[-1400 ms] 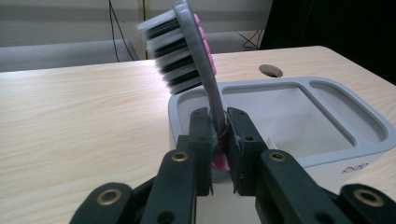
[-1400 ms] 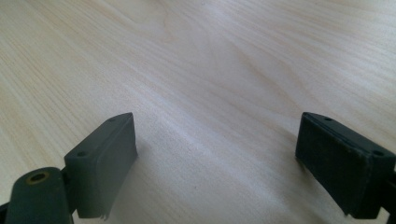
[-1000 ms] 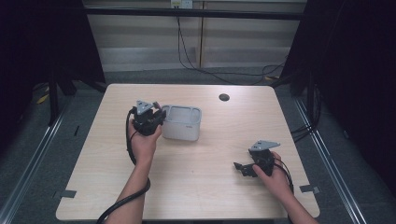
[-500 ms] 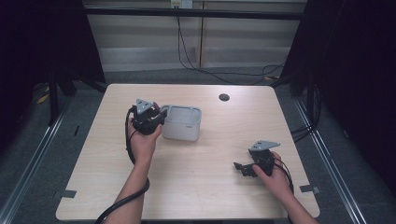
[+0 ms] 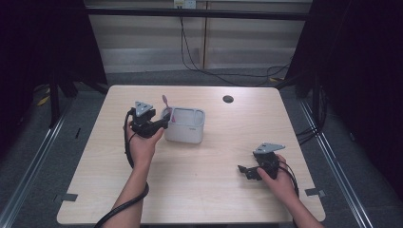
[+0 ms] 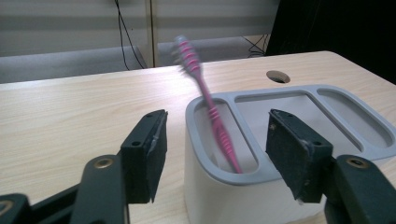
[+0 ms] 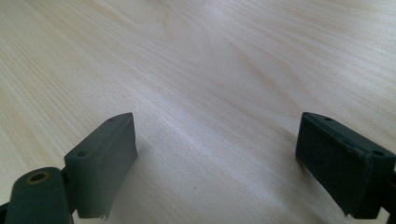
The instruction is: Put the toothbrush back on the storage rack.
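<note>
A pink toothbrush (image 5: 167,107) (image 6: 210,112) stands tilted in the end compartment of a grey-and-white holder (image 5: 186,127) (image 6: 299,91), head up and blurred. My left gripper (image 5: 162,124) (image 6: 217,128) is level at that end of the holder, open. Its jaws have just been opening; the toothbrush is between them but neither pad touches it. My right gripper (image 5: 245,171) (image 7: 215,140) rests low at the table's near right, open, with only bare wood between its jaws.
The light wooden table (image 5: 223,199) has a round cable hole (image 5: 228,99) at the far side. The holder's two other compartments (image 6: 289,109) hold nothing. Dark curtains and floor rails flank the table; cables hang behind it.
The left jaws have spread apart and let go of the pink toothbrush, which now leans free in the holder. Both hands stayed in place.
</note>
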`<state>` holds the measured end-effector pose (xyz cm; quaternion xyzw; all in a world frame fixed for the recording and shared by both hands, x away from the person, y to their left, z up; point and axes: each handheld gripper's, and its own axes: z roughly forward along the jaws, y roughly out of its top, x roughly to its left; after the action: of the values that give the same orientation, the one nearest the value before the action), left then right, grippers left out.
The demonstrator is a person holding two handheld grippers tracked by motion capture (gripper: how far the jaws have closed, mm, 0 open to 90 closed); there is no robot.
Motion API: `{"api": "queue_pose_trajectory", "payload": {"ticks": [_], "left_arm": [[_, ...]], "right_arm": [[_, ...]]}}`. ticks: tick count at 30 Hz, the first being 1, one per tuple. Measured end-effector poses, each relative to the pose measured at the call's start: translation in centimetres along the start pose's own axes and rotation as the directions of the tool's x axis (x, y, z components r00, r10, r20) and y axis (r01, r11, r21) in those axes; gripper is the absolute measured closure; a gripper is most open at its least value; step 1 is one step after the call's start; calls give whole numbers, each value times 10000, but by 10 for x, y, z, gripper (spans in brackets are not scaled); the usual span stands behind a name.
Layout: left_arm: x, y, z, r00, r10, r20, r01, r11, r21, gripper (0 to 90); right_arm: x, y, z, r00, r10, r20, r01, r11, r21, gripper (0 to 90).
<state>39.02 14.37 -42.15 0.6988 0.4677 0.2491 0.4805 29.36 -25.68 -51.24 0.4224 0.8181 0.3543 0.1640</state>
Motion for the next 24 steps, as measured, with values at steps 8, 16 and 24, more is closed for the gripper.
{"api": "queue_pose_trajectory", "payload": {"ticks": [8,16,24], "left_arm": [[1,-2,-2,9998,9,177,-10,10000,49,339],[2,-4,-8,9995,17,324,-21,9999,116,319],[5,-7,-16,9985,129,529,-141,9996,225,309]], "right_arm": [[0,0,0,10000,-1,-2,1,10000,-1,119],[0,0,0,10000,3,-2,-3,10000,1,118],[0,0,0,10000,3,-1,-3,10000,0,118]]}}
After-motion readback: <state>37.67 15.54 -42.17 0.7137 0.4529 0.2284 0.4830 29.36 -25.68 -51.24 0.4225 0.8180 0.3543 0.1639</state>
